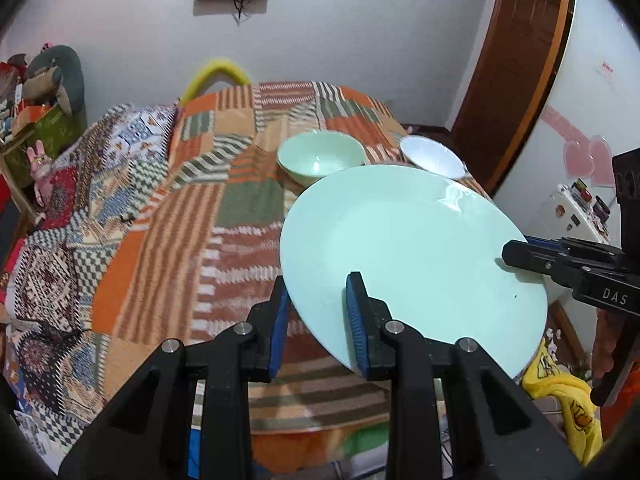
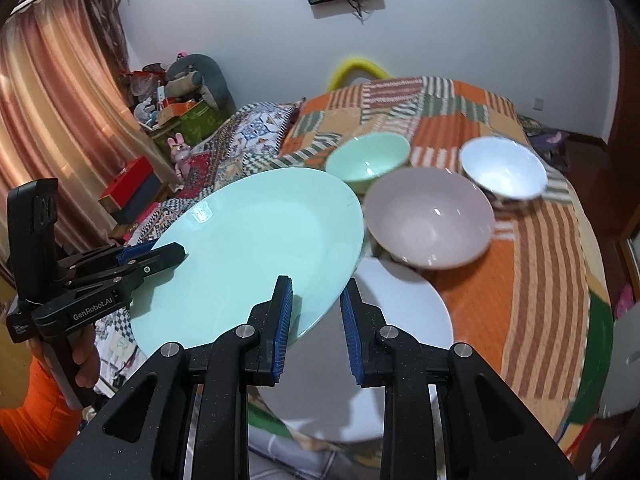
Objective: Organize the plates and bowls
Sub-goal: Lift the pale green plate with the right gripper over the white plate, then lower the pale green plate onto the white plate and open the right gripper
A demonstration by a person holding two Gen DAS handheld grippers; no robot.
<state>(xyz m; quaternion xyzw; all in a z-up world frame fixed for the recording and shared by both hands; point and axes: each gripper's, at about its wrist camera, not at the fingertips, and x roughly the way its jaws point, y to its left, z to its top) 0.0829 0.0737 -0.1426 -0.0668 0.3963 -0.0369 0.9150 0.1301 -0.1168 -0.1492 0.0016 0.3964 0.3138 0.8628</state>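
Observation:
A large mint-green plate (image 1: 400,256) hangs tilted in the air over the bed, gripped at two sides. My left gripper (image 1: 318,280) is shut on its near rim, blue pads on either face; the right wrist view shows this gripper (image 2: 176,252) at the plate's (image 2: 248,248) left edge. My right gripper (image 2: 316,282) is shut on the opposite rim and reaches in from the right (image 1: 508,254). Below lie a white plate (image 2: 404,312), a mauve bowl (image 2: 430,220), a green bowl (image 2: 366,158) and a white bowl (image 2: 504,172).
The dishes rest on an orange striped patchwork bedspread (image 2: 532,248). A patterned quilt (image 1: 80,216) covers the bed's left side. Boxes and soft toys (image 2: 180,100) stand by the curtain (image 2: 52,120). A wooden door (image 1: 516,60) and a small white fridge (image 1: 568,216) are to the right.

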